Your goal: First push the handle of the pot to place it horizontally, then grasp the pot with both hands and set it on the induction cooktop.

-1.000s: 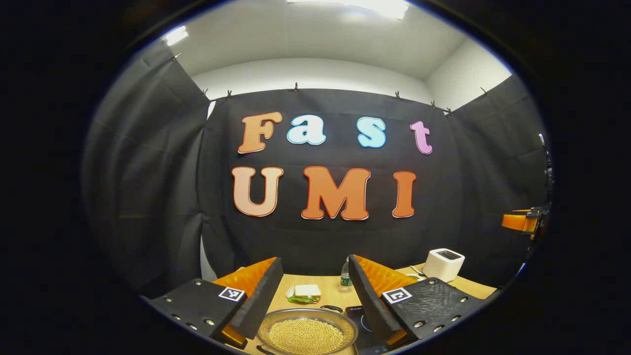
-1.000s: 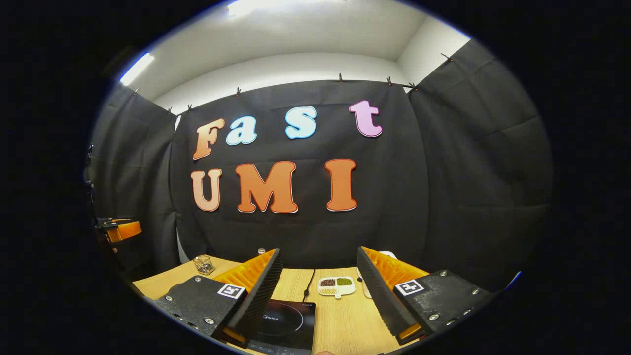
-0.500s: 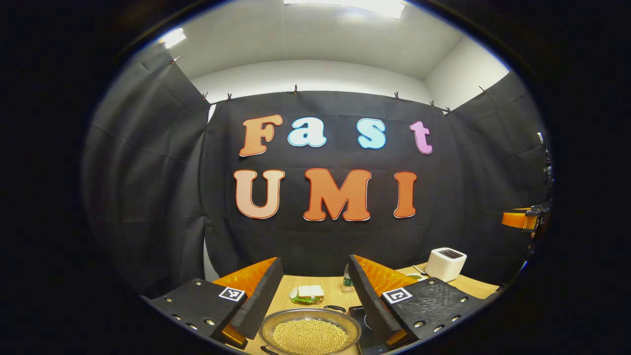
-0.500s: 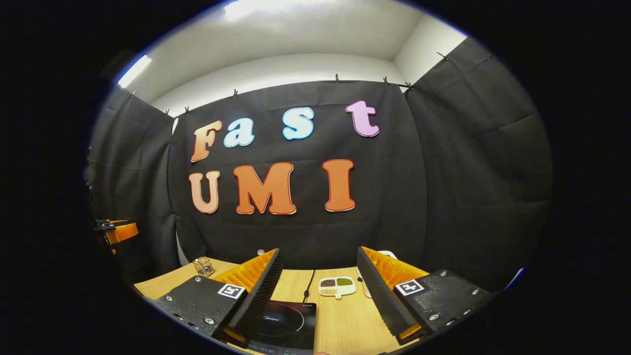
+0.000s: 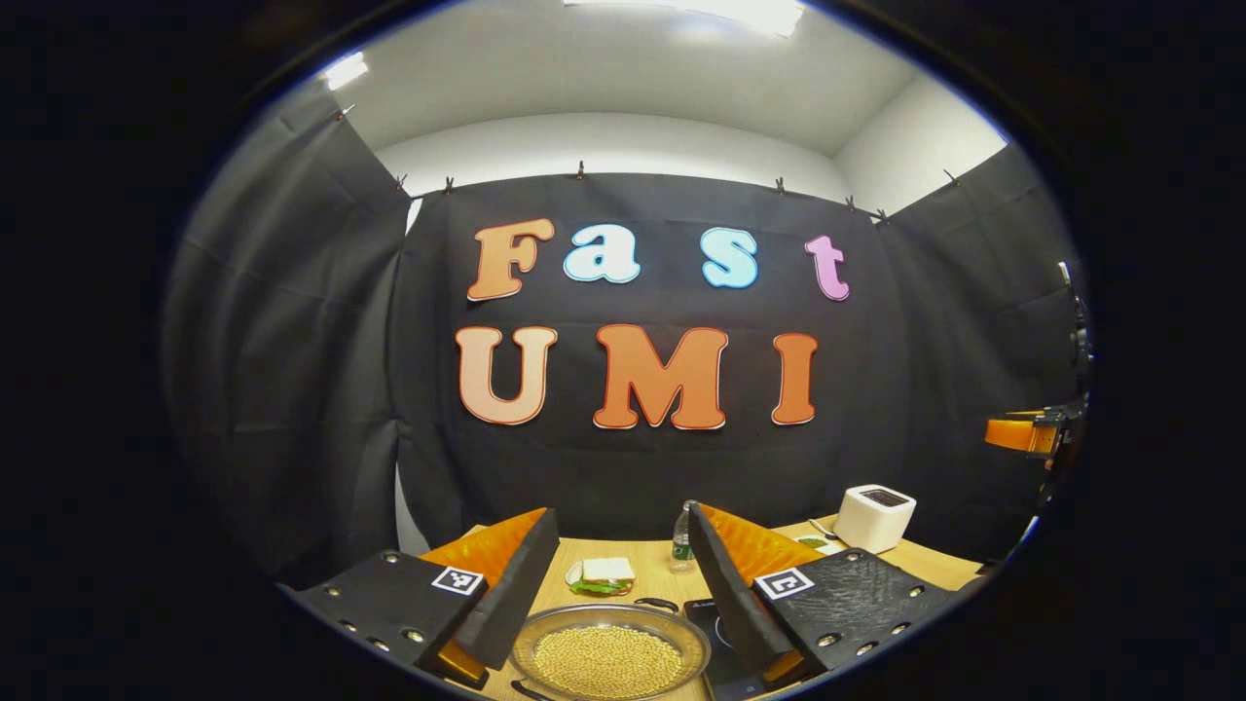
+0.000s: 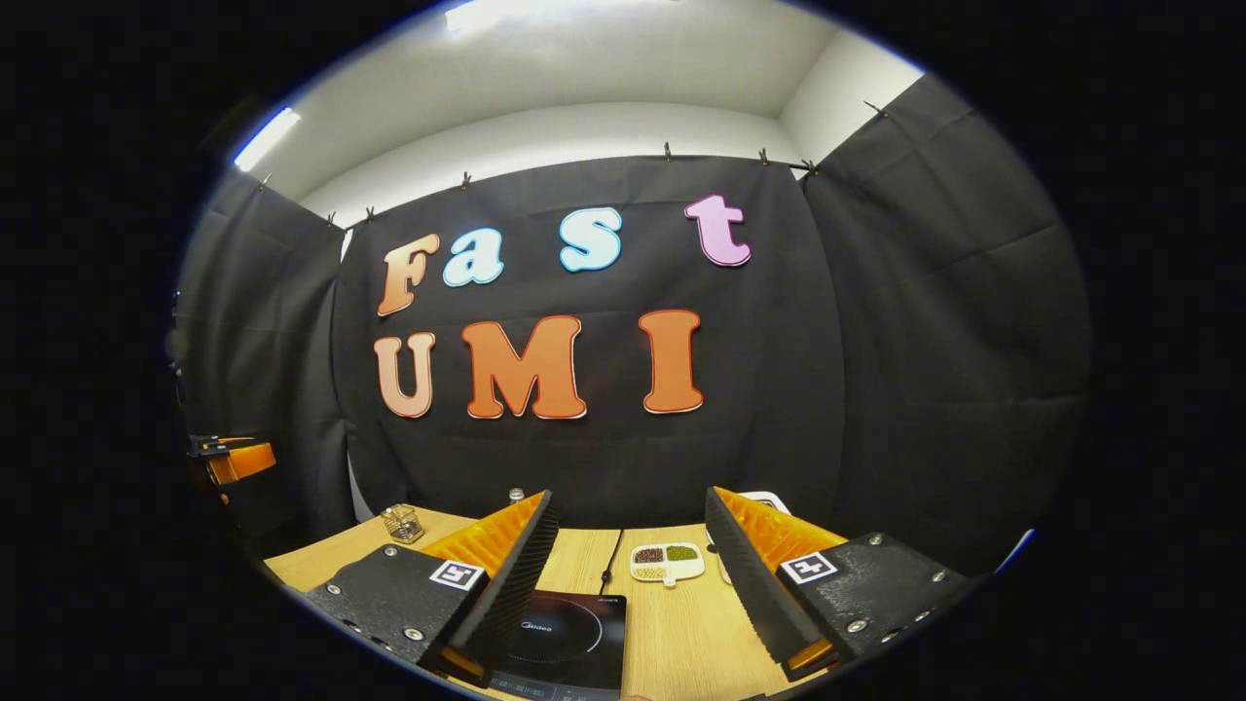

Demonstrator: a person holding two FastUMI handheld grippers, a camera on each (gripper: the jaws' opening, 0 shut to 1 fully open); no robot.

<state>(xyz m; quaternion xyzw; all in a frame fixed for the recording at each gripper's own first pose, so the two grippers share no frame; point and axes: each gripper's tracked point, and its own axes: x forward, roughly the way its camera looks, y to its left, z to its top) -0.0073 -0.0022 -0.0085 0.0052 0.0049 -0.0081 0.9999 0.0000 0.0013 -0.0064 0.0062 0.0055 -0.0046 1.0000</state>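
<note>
Left gripper view has barely shifted across the last second: the left tongs [image 5: 615,623] still hang wide open and empty above the pot [image 5: 610,654], a shallow metal pan heaped with pale beans, which sits on the worktop [image 5: 650,576] between and below the fingers. One dark loop handle [image 5: 656,606] shows at its far rim; another dark bit peeks at the near rim, so the handles seem to run front to back, not sideways. The induction cooktop [image 5: 720,633] lies just beside the pot, mostly hidden behind the right-hand finger. Farther back stand a sandwich [image 5: 604,574], a bottle [image 5: 684,545] and a white toaster [image 5: 874,518].

Right gripper view is likewise nearly unchanged: the right tongs [image 6: 625,604] stay spread wide, holding nothing, over the cooktop, with a divided dish of beans [image 6: 666,559] beyond. My reading is that both hands are only hovering; the handle push has not begun.
</note>
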